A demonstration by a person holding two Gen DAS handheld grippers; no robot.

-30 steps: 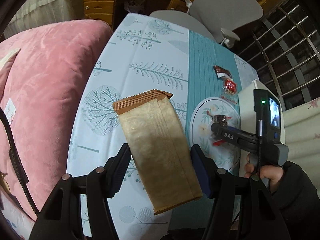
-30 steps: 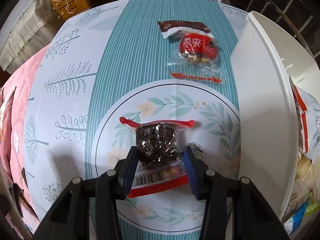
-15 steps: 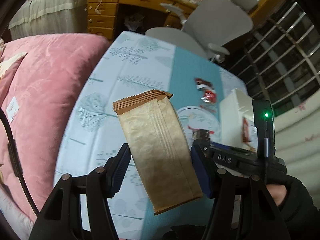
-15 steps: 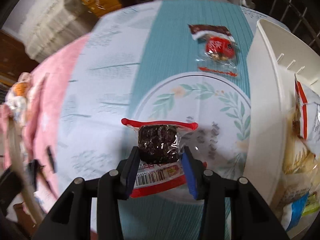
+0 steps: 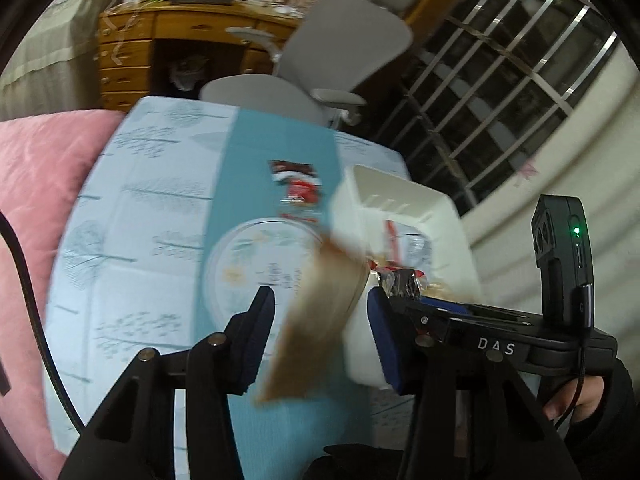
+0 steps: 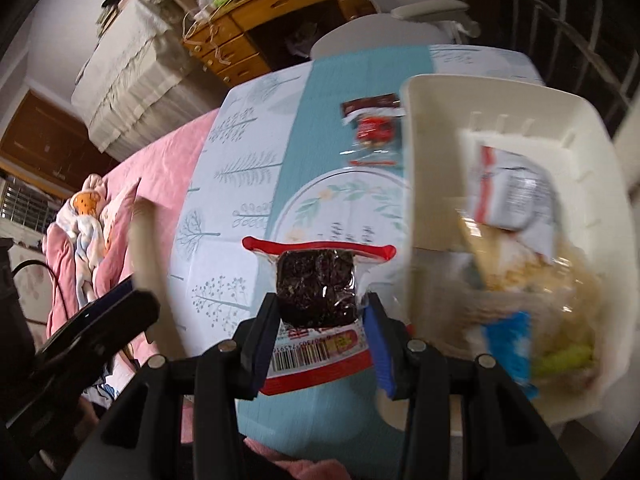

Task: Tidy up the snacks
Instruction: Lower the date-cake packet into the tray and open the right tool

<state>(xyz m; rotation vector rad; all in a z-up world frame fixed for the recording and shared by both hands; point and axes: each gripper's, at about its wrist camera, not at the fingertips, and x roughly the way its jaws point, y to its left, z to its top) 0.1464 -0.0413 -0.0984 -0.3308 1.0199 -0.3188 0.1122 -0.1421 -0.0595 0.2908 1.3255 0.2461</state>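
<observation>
The patterned worktop [image 5: 160,208] now sits lower in view than before, the white bin [image 6: 432,128] closer. The blurred tan packet [image 5: 320,320] has tilted loose between the left gripper's [image 5: 322,332] closing fingers [image 5: 260,320], beside the bin. The right gripper [image 6: 320,334] stays clamped on the dark snack pack [image 6: 316,292] beside the bin.

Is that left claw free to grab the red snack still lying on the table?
Probably not: the left claw has a brown packet between its closing jaws. The red snack itself lies uncovered.
</observation>
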